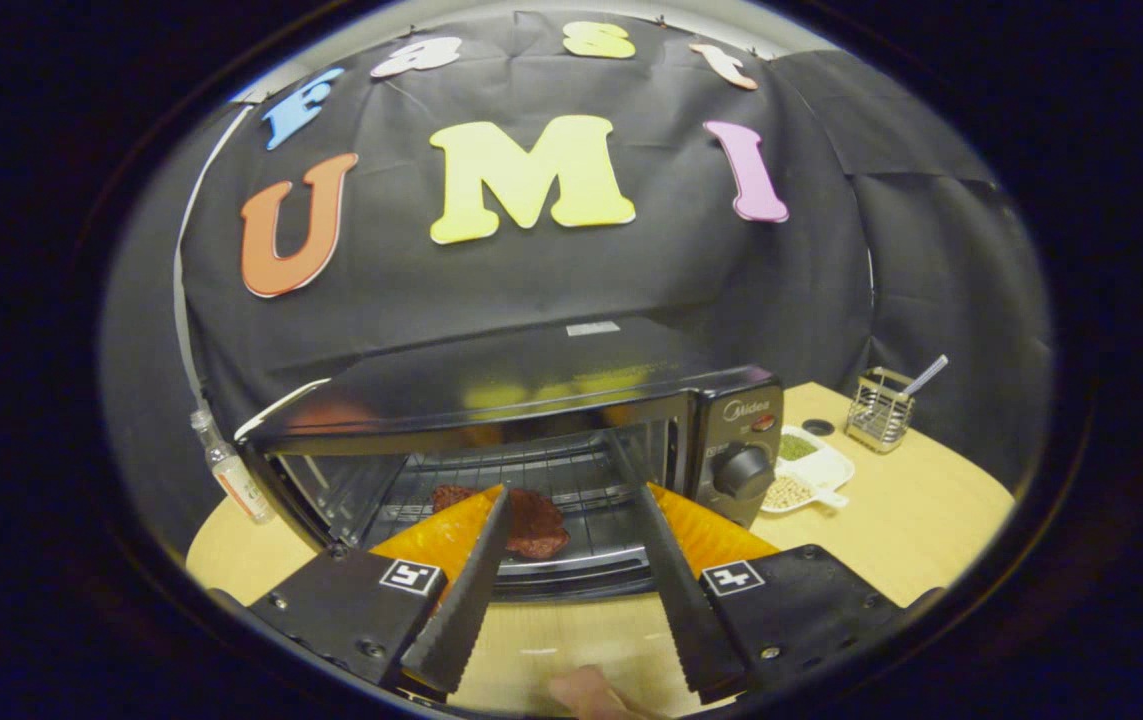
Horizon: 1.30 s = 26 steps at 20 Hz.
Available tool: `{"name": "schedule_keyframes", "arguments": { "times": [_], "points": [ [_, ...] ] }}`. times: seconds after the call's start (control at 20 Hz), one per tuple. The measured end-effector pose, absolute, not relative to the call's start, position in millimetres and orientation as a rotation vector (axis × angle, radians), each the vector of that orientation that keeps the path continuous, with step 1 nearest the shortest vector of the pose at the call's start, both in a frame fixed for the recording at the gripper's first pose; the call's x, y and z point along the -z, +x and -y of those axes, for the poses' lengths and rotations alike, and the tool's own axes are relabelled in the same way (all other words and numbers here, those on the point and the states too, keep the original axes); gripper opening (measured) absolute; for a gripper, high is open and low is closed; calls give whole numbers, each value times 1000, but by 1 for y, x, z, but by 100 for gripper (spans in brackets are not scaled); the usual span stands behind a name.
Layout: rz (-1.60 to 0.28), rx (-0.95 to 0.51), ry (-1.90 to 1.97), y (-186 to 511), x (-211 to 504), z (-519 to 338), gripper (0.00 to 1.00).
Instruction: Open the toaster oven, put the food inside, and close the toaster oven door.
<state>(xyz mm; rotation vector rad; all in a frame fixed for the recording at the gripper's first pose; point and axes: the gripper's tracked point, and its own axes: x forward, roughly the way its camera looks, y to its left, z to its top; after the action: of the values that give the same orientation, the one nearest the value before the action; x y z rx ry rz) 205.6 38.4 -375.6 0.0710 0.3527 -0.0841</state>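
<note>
Glossy black toaster oven (531, 400), wire metal rack (521, 490) inside. Pale wood-grain table (911, 520), smooth. Matt creased cloth wall (531, 280). Wire-mesh metal holder (879, 408). Serrated gripper (576, 495) fingers, parted, gripping nothing.

Food (531, 520): on the rack inside the toaster oven (521, 420)
Bottle (231, 470): left of oven
Dish (811, 470): right of oven
Gripper (576, 490): before oven, fingers apart

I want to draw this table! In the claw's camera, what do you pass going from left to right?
Small bottle → toaster oven, door open, with the food on its rack beyond the open claw → white dish of beans → wire holder with a spoon in it.
</note>
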Motion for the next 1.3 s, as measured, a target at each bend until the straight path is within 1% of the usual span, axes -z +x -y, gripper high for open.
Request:
{"name": "schedule_keyframes", "arguments": {
  "times": [0.05,0.25,0.45,0.6,0.8,1.0,1.3],
  "points": [
    [-333,63,60,193,366,-45,82],
    [-288,24,-10,137,348,-62,98],
    [-320,-6,-40,83,360,-75,99],
    [-386,28,-14,49,387,-66,98],
    [-443,34,-30,22,426,-65,99],
    [-548,-13,-20,12,470,-82,99],
    [-666,0,-2,21,510,-85,99]
  ]
}}
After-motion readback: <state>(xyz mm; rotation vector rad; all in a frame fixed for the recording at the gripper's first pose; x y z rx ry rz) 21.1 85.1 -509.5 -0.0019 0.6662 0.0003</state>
